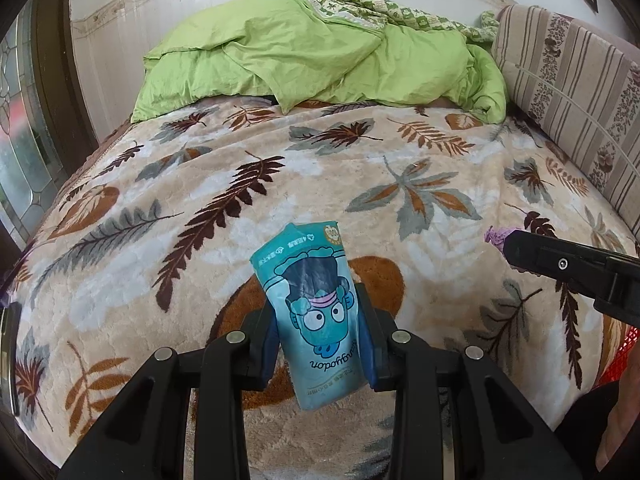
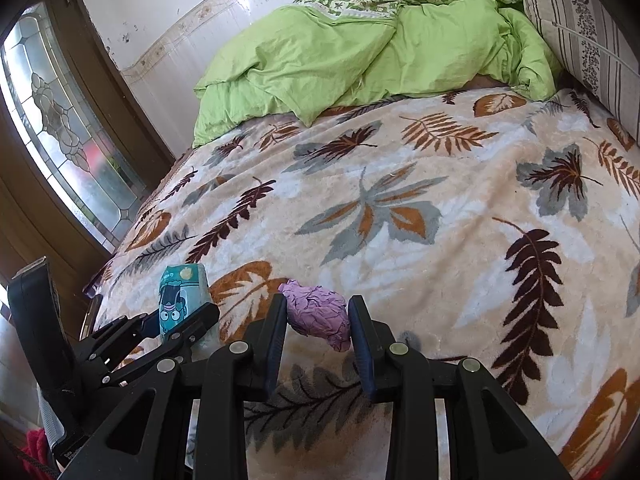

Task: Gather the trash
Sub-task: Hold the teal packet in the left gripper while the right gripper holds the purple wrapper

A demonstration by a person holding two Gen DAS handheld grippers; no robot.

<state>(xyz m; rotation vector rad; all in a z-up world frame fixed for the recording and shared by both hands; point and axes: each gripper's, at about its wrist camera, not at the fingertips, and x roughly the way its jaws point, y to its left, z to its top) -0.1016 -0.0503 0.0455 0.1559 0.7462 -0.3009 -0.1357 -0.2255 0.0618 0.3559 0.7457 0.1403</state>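
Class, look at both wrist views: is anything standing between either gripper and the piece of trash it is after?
Nothing visible does. The left gripper is shut on the teal packet, and the right gripper on the purple crumpled wad.

Teal cartoon packet (image 1: 316, 312), crumpled purple wrapper (image 2: 316, 314)

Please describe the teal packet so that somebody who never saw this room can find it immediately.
Look at the bed covered by the beige leaf-pattern blanket, at its near edge, far from the green duvet. There the left gripper pinches a teal packet between its fingers. Unlike the crumpled purple wad in the right gripper, it is smooth, printed with a cartoon face.
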